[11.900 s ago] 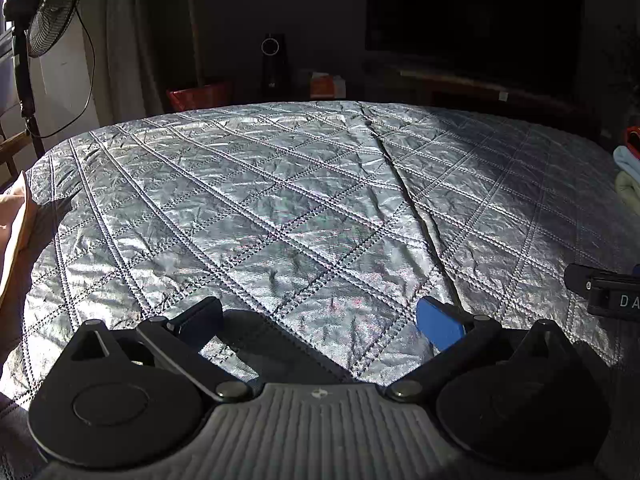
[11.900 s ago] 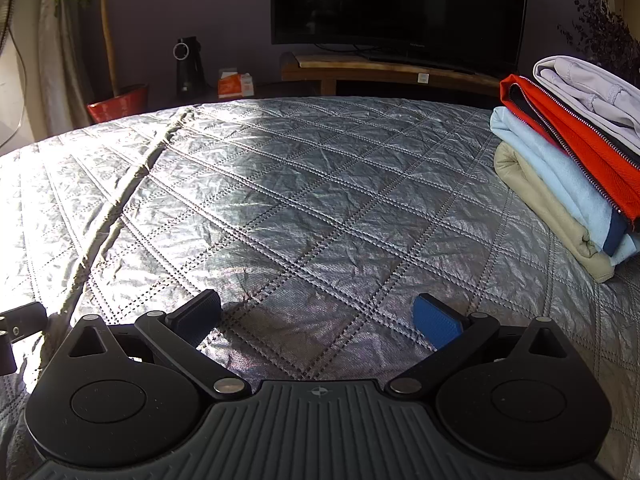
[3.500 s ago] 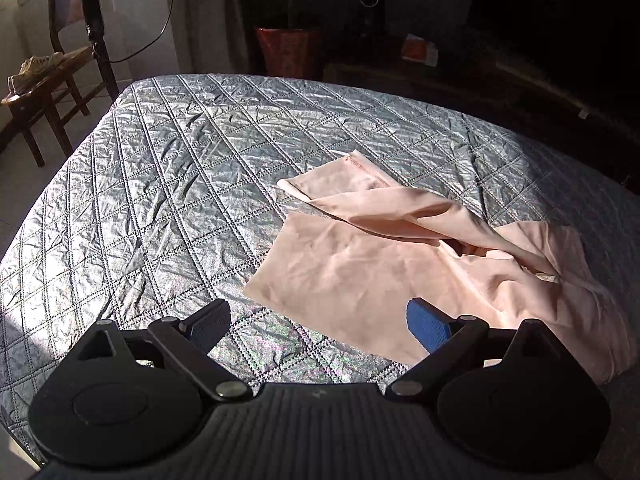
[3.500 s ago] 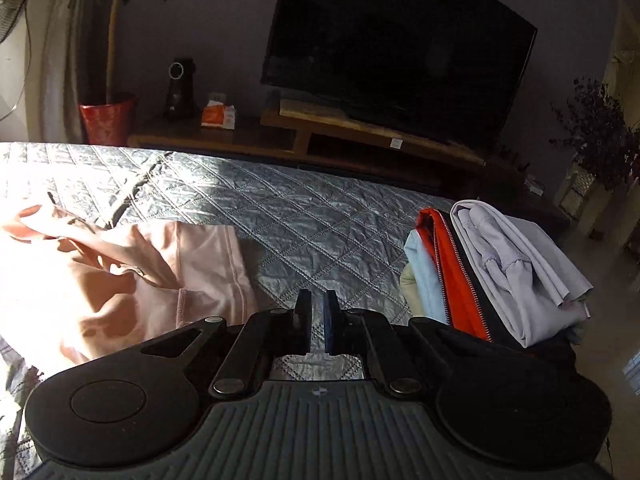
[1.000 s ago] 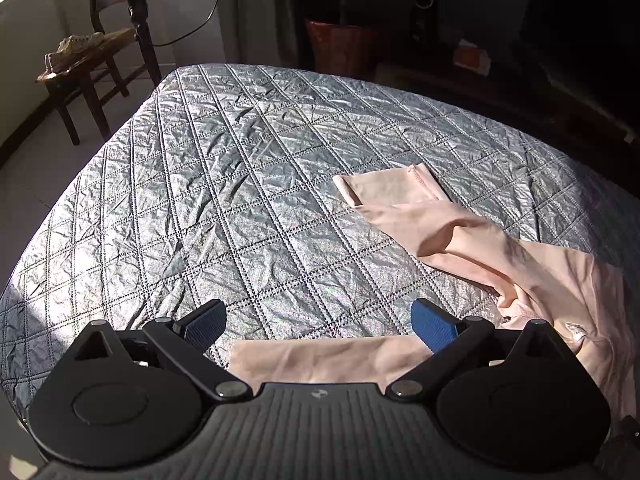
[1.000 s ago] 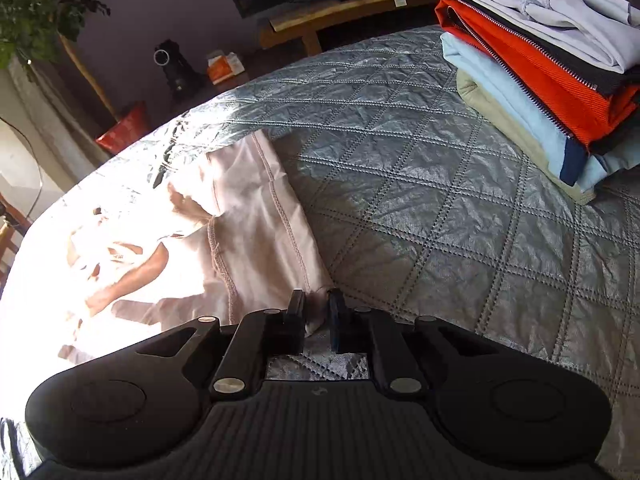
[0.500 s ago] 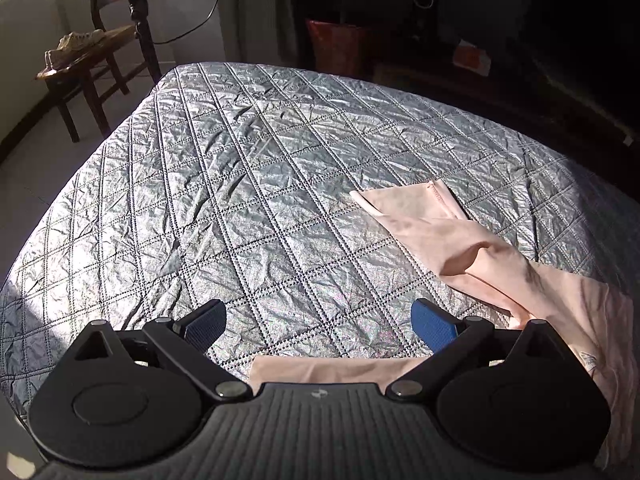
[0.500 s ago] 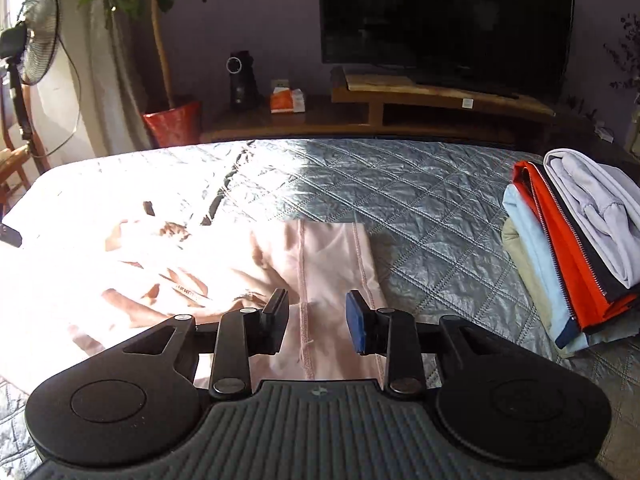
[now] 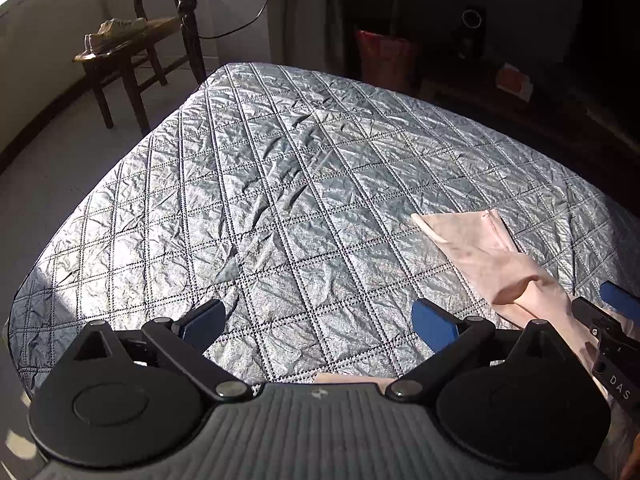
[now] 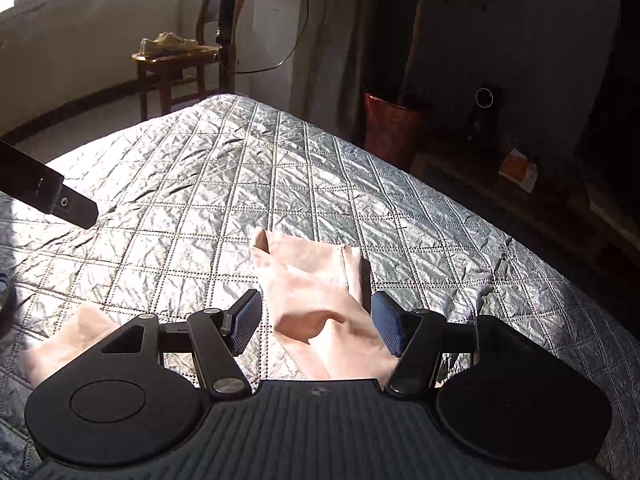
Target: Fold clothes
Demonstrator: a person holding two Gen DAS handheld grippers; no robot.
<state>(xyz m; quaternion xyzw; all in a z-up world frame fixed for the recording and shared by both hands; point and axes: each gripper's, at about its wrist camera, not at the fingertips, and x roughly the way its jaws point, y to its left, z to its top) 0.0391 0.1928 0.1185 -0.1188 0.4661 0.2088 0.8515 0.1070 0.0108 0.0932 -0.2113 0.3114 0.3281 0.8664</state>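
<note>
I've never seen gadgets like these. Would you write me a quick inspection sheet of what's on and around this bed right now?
Surface: silver quilted bedspread, wrinkled, partly sunlit.
Job's things: pink garment, spread lengthwise and creased, not yet folded.
Clutter: nothing seen on the bedspread.
Grippers: left gripper with jaws wide open over bare quilt; right gripper with jaws open on either side of the garment, not clamping it.
Cables: black cord hanging by the fan stand.
Surroundings: wooden chair with shoes on it; red plant pot.
</note>
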